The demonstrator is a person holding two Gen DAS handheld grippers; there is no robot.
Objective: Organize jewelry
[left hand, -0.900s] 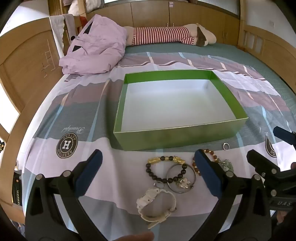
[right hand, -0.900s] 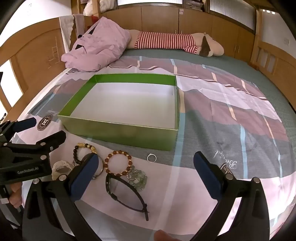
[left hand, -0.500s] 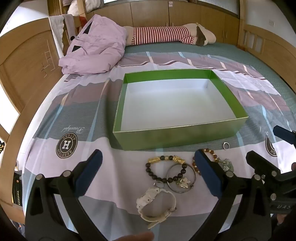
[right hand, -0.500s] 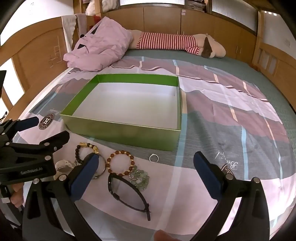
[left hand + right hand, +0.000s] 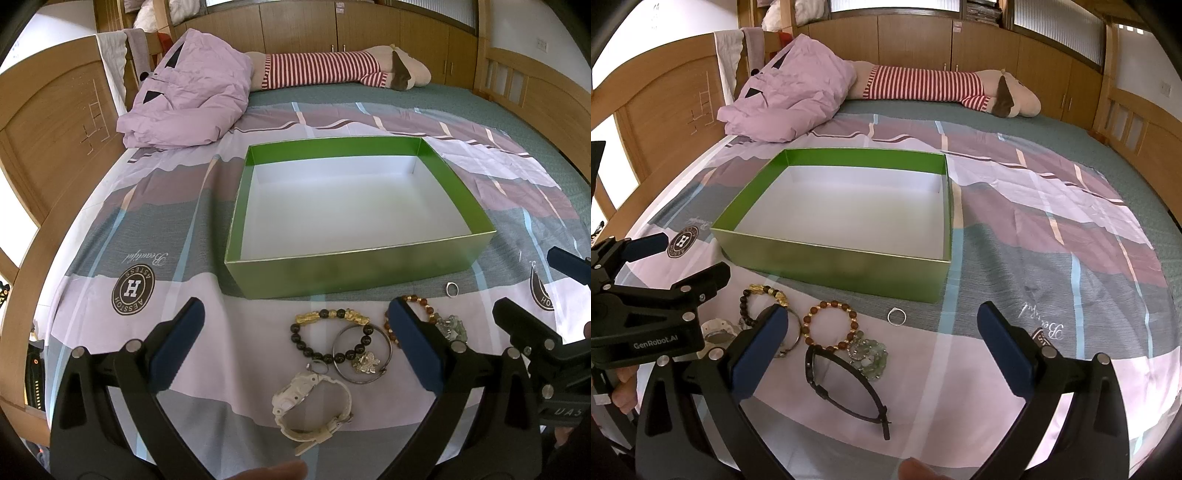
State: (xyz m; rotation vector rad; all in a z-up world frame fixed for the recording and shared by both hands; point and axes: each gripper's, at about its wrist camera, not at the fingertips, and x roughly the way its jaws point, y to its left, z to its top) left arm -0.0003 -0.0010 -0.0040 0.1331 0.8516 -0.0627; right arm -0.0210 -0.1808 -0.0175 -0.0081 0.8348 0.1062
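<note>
An empty green box (image 5: 369, 264) (image 5: 831, 269) with a white floor sits on the bedspread. In front of it lie a black-and-gold bead bracelet (image 5: 325, 317) (image 5: 764, 290), a silver bangle (image 5: 360, 380), a white watch (image 5: 314, 410), a brown bead bracelet (image 5: 831, 325), a green stone piece (image 5: 871, 352), a black watch (image 5: 846, 387) and a silver ring (image 5: 451, 288) (image 5: 897, 316). My left gripper (image 5: 295, 343) hovers open above the bracelets and white watch. My right gripper (image 5: 882, 343) hovers open above the brown bracelet and black watch. Neither holds anything.
A crumpled pink garment (image 5: 188, 103) (image 5: 790, 99) and a striped plush toy (image 5: 332, 70) (image 5: 942, 86) lie at the far end of the bed. Wooden bed rails (image 5: 48, 140) run along both sides. A thumb tip (image 5: 269, 472) shows at the bottom edge.
The right wrist view has shifted slightly, so the box and jewelry sit a little further right and lower. The left gripper has barely moved. Both stay open.
</note>
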